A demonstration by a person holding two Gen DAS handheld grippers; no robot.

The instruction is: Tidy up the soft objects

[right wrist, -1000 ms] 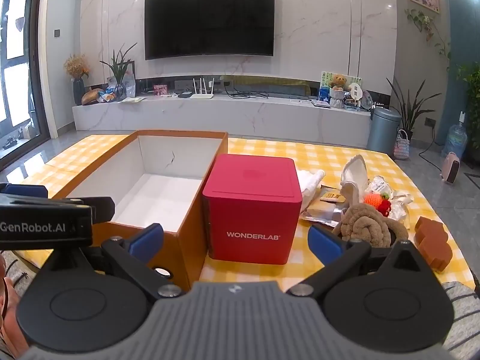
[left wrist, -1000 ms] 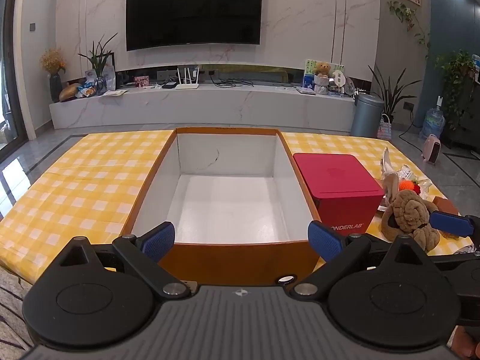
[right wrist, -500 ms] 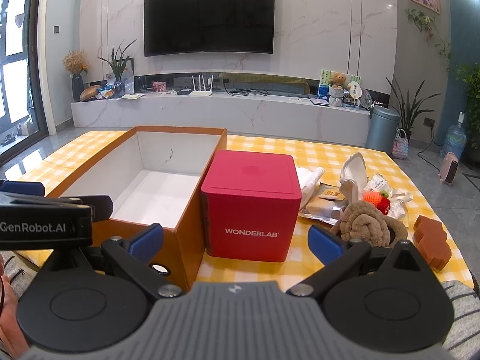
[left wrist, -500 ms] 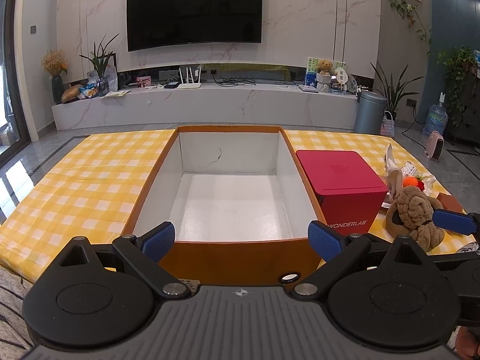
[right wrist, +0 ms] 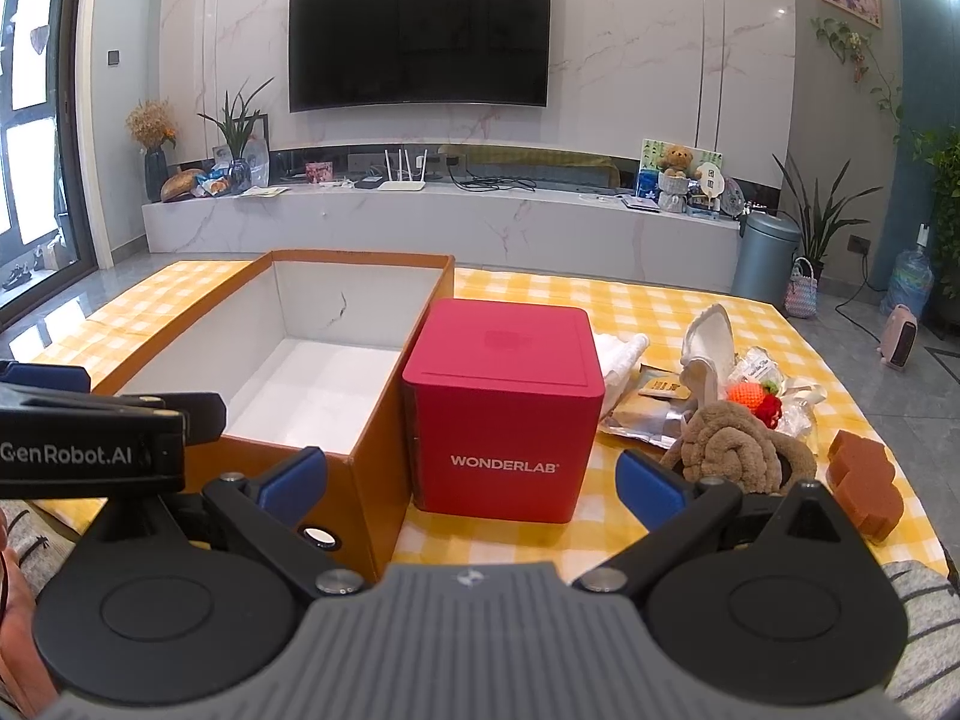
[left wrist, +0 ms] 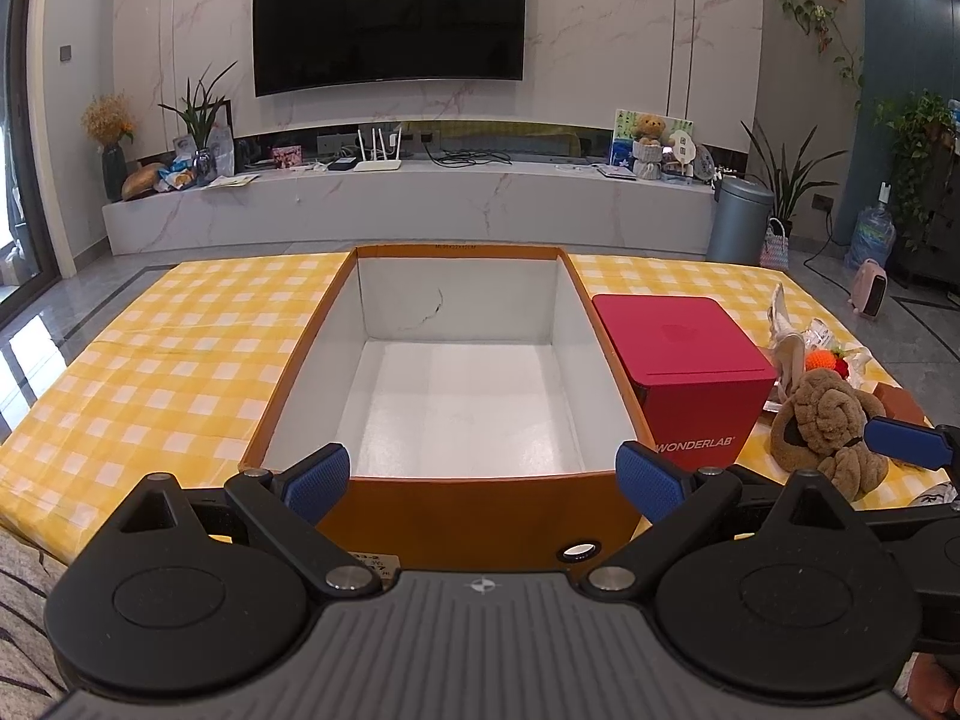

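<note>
An open orange box point(left wrist: 480, 516) with a white, empty inside stands on the yellow checked table; it also shows in the right wrist view point(right wrist: 372, 480). A brown rolled towel point(right wrist: 732, 450) lies at the right, also in the left wrist view point(left wrist: 822, 414). Near it lie an orange knitted toy point(right wrist: 744, 393), a brown sponge point(right wrist: 864, 480) and a white cloth point(right wrist: 621, 354). My left gripper point(left wrist: 483, 480) is open before the box's near wall. My right gripper point(right wrist: 471, 477) is open in front of the red box, its right fingertip point(right wrist: 648, 489) near the towel.
A red WONDERLAB box point(right wrist: 504, 414) stands right of the orange box. Foil packets point(right wrist: 648, 408) and a white shell-like item point(right wrist: 708, 342) lie behind the towel. The yellow checked table point(left wrist: 156, 372) stretches left. A TV wall and marble bench stand beyond.
Both grippers have drifted slightly; the view has shifted a little, with the table objects sitting marginally lower and nearer. Both stay open and empty.
</note>
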